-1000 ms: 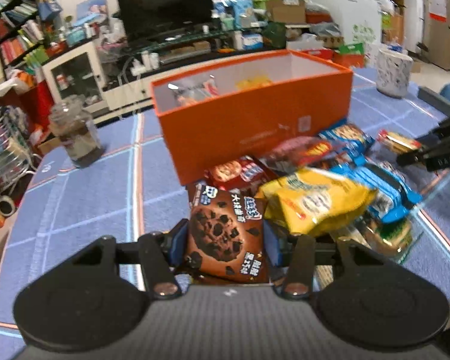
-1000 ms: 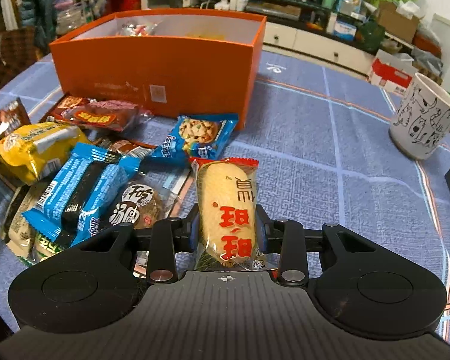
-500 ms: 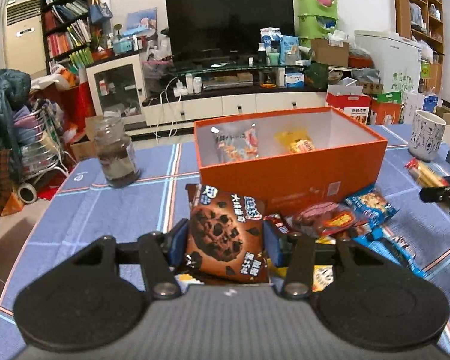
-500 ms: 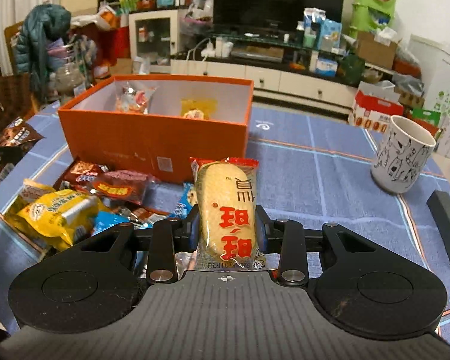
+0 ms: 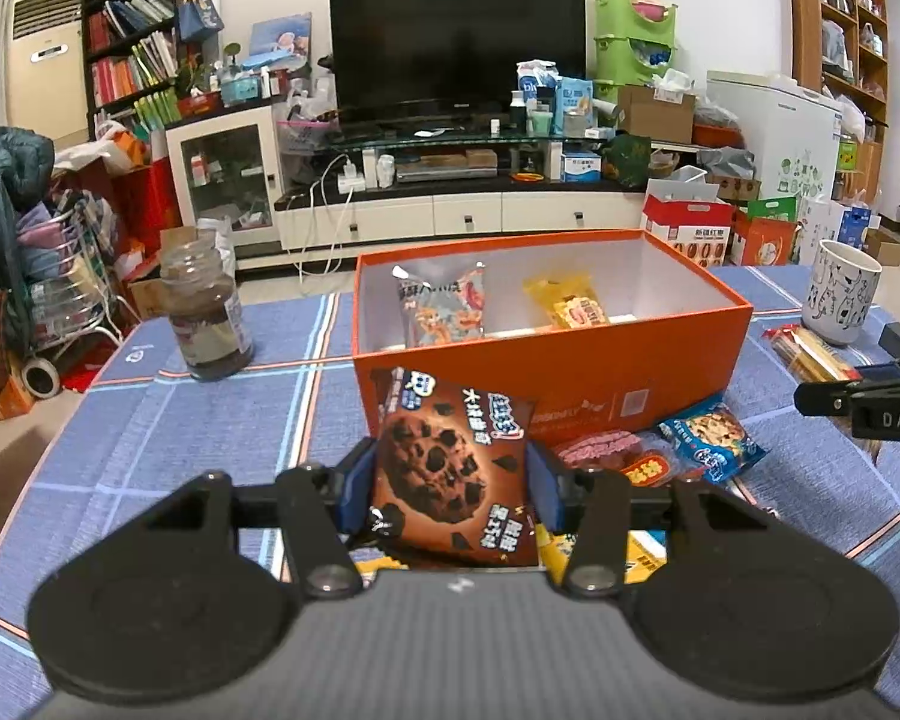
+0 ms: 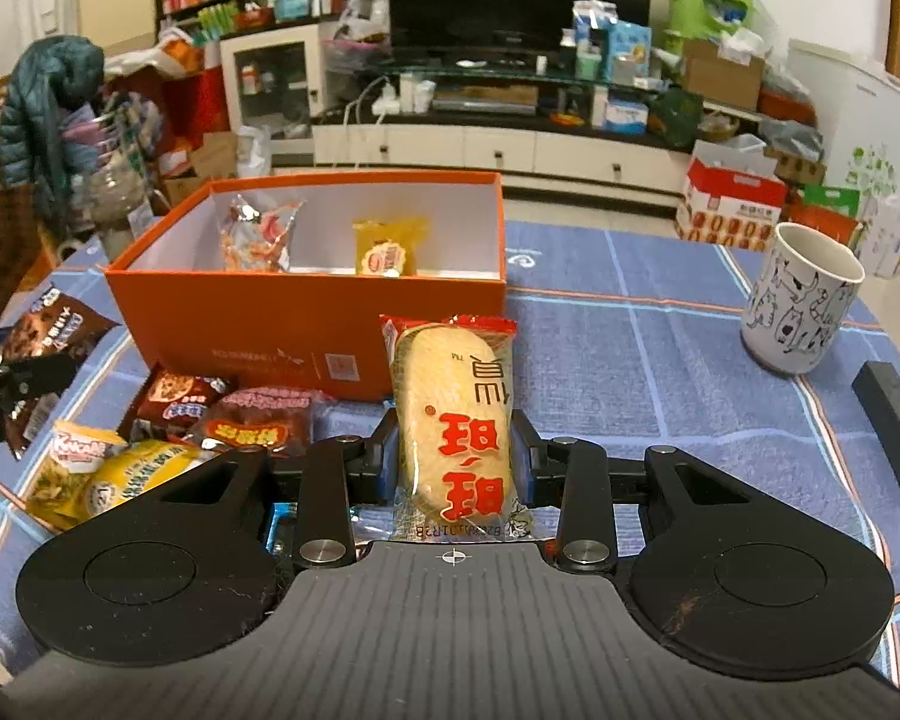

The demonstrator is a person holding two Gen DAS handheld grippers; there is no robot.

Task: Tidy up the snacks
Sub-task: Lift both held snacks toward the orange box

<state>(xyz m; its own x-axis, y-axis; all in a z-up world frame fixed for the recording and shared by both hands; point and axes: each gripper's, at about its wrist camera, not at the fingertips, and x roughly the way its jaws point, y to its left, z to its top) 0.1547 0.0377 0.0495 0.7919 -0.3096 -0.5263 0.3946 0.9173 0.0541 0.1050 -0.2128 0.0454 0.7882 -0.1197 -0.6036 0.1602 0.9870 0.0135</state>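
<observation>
Both claws hold a snack up in front of the orange box (image 5: 570, 384). The left claw (image 5: 450, 480) squeezes a chocolate cookie pack (image 5: 450, 468). The right claw (image 6: 453, 462) squeezes a rice cracker pack (image 6: 453, 420). To do this well, lift each pack over the box's front wall, then let go inside. The cracker pack's long side points away toward the box.

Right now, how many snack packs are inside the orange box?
2: a silvery red-printed pack at the box's back left, a yellow pack right of it. The near wall may hide more.
</observation>
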